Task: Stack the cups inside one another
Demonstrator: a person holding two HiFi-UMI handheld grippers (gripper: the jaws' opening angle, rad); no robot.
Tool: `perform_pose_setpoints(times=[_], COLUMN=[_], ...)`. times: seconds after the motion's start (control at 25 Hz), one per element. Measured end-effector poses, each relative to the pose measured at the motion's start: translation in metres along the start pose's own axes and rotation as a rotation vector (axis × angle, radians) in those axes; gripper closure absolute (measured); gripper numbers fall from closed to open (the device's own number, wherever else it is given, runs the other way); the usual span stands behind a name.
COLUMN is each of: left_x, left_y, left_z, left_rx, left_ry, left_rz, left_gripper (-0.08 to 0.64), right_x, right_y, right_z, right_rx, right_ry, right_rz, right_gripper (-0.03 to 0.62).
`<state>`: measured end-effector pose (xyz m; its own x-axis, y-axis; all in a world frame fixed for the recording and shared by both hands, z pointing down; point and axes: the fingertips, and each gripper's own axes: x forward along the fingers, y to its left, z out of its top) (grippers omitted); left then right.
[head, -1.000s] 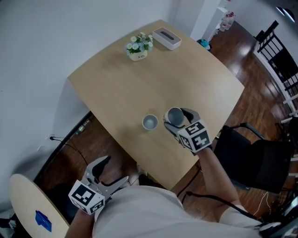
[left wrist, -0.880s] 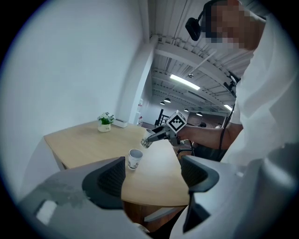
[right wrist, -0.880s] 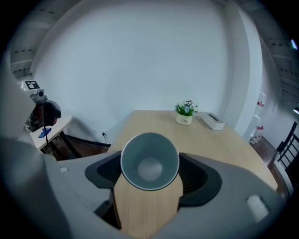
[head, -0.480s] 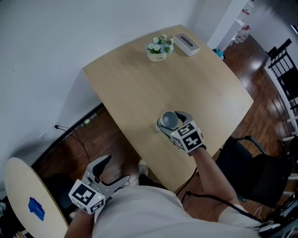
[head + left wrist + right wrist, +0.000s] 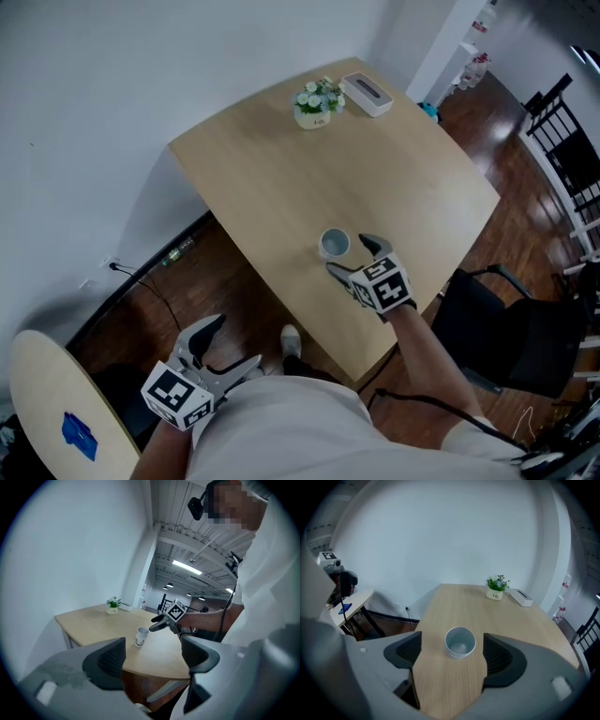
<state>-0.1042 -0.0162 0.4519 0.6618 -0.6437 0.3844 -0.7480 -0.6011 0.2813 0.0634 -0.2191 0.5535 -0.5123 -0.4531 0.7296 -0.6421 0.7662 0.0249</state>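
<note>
Right gripper (image 5: 350, 255) sat spread and empty just beside the white cup (image 5: 333, 244), left gripper (image 5: 234, 339) spread and idle; a jaw clipping the rim could have toppled it.

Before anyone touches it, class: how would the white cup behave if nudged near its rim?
The cup looks thin-walled and empty, so probably light. It stands taller than its narrow base, so a high nudge might tip it. Pushed low, it may slide.
</note>
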Motion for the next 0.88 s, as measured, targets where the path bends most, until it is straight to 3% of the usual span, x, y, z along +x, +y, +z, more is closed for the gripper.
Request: perform_pose_setpoints(times=[0.28,0.52,0.88], left_x=[-0.042,-0.079,-0.090], left_y=[-0.029,-0.049,-0.107], left_z=[-0.019,-0.068,-0.083], left_rx=[0.057,0.072,0.114], left_ry=[-0.017,0.037,0.018], left_rz=[-0.160,-0.290,-0.389], left_gripper=[0.169,0.183,0.183], right_x=[-0.066,-0.130,-0.208], right_y=[0.119,0.232,0.300], right_z=[-0.031,-0.070,-0.138], right_rx=[0.048,0.116,0.179], right_ry=[-0.008,0.002,0.029], right_rz=[-0.008,-0.052,-0.090], right_gripper=[0.186,0.187,0.186])
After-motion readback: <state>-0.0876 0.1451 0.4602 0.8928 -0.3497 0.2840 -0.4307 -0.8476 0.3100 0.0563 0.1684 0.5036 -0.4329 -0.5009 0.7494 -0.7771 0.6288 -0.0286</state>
